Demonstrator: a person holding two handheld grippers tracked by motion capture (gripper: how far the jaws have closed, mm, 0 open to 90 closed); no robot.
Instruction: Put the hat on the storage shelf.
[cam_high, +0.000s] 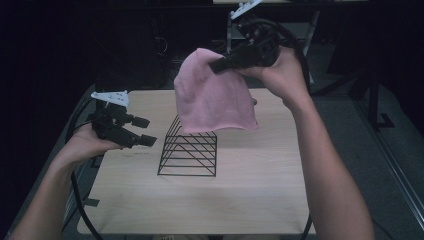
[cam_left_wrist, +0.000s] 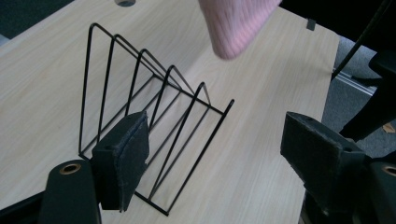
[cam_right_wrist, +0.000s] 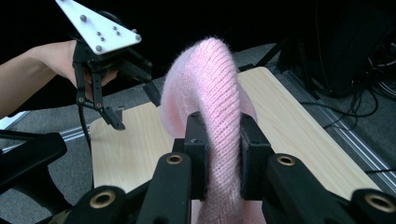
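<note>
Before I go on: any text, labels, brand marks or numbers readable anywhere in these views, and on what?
None can be read. The pink knitted cloth, black wire rack, wooden table, both grippers and the white plate on the left gripper carry no lettering. A small dark mark at the table edge is too small to read.

Dark lab: bare wooden table (cam_high: 260, 200), floor cables (cam_right_wrist: 327, 105)
</note>
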